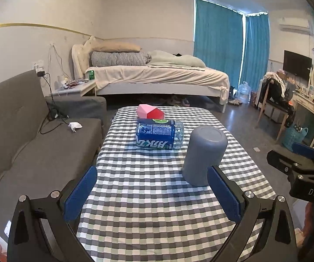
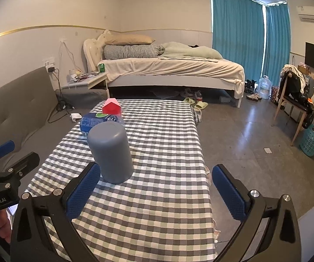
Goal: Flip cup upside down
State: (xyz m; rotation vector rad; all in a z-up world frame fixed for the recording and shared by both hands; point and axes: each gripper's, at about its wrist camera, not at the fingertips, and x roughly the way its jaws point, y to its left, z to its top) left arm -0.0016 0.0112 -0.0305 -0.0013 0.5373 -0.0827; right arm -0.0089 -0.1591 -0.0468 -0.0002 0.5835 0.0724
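Observation:
A grey cup (image 1: pixel 203 155) stands upside down, flat base up, on the checked tablecloth (image 1: pixel 148 196). It also shows in the right wrist view (image 2: pixel 112 151). My left gripper (image 1: pixel 151 193) is open and empty; the cup stands just beyond its right fingertip. My right gripper (image 2: pixel 155 191) is open and empty; the cup stands just beyond its left fingertip. Each gripper shows at the edge of the other's view, the right (image 1: pixel 298 166) and the left (image 2: pixel 8 166).
A blue-labelled plastic bottle (image 1: pixel 158 136) lies on its side behind the cup. A red and pink house-shaped box (image 1: pixel 150 111) stands further back. A grey sofa (image 1: pixel 26 135) runs along the left. The table's right edge (image 2: pixel 202 152) drops to the floor.

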